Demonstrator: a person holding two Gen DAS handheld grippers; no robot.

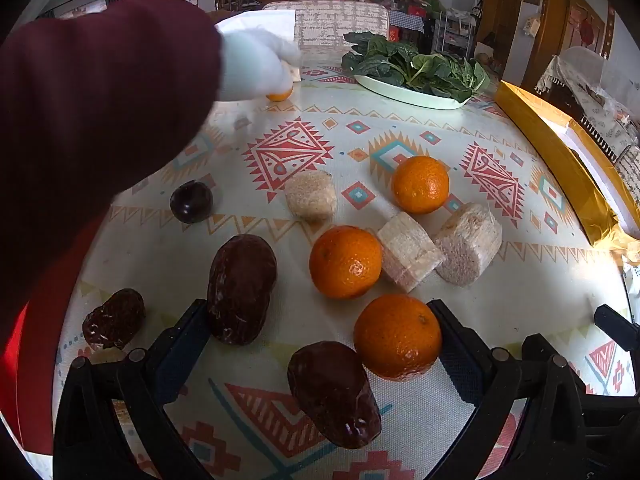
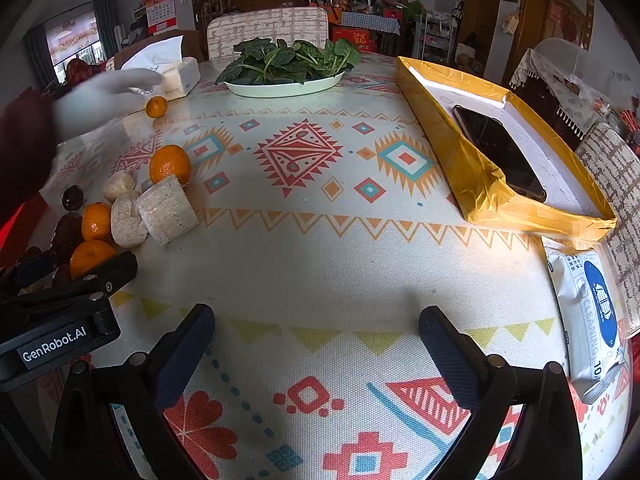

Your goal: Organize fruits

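Observation:
In the left wrist view my left gripper (image 1: 320, 332) is open and empty, low over the table. Between its fingers lie a mandarin (image 1: 397, 337) and a dark brown date (image 1: 334, 394). More mandarins (image 1: 346, 262) (image 1: 420, 184), a large date (image 1: 241, 288), a small date (image 1: 115, 318), a dark plum (image 1: 191, 201) and wrapped rice cakes (image 1: 408, 250) lie ahead. A white-gloved hand (image 1: 256, 64) touches a small mandarin (image 1: 279, 96) far back. My right gripper (image 2: 316, 344) is open and empty over bare tablecloth; the fruit cluster (image 2: 96, 222) lies to its left.
A plate of spinach (image 2: 286, 66) stands at the far side, with a tissue box (image 2: 172, 72) to its left. A yellow box lid (image 2: 480, 176) holding a phone (image 2: 500, 152) lies on the right. A wet-wipes pack (image 2: 588, 320) lies near the right edge.

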